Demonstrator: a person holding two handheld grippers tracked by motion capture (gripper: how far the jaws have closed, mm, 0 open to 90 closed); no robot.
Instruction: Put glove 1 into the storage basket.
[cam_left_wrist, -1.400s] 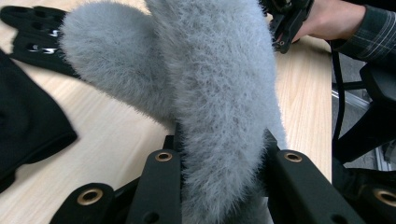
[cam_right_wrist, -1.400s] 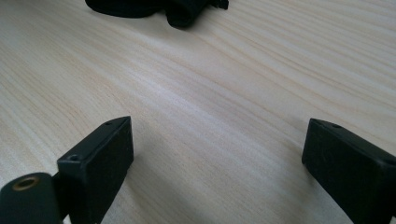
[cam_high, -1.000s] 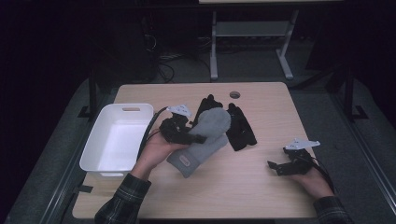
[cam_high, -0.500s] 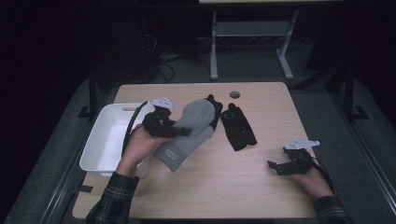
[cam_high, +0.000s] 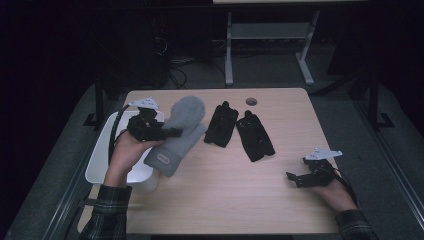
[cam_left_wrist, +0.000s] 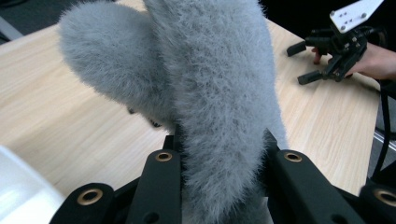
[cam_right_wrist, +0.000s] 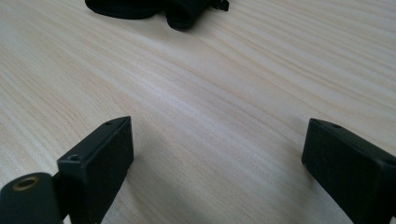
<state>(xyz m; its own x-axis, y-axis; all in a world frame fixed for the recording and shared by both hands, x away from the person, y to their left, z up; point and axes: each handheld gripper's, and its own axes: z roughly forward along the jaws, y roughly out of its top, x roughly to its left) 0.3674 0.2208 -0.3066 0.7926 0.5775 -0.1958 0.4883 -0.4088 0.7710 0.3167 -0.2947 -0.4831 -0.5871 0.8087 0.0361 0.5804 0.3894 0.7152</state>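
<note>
A fuzzy grey mitten (cam_high: 179, 131) hangs above the table's left part, pinched at its side by my left gripper (cam_high: 172, 132), which is shut on it. In the left gripper view the mitten (cam_left_wrist: 205, 84) rises between the two black jaws, thumb lobe to the left. Two black gloves (cam_high: 220, 124) (cam_high: 255, 135) lie side by side on the wooden table (cam_high: 225, 195) near its middle. My right gripper (cam_high: 296, 177) rests low at the table's right front, open, with bare wood between its jaws (cam_right_wrist: 215, 154).
A white bin (cam_high: 100, 165) sits at the table's left edge, just under my left hand. A round cable hole (cam_high: 251, 101) is at the far edge. The black glove's cuff (cam_right_wrist: 154, 7) lies ahead of the right gripper.
My left gripper has carried the grey mitten leftward, from beside the black gloves to the rim of the white bin. The right gripper has stayed where it was.
</note>
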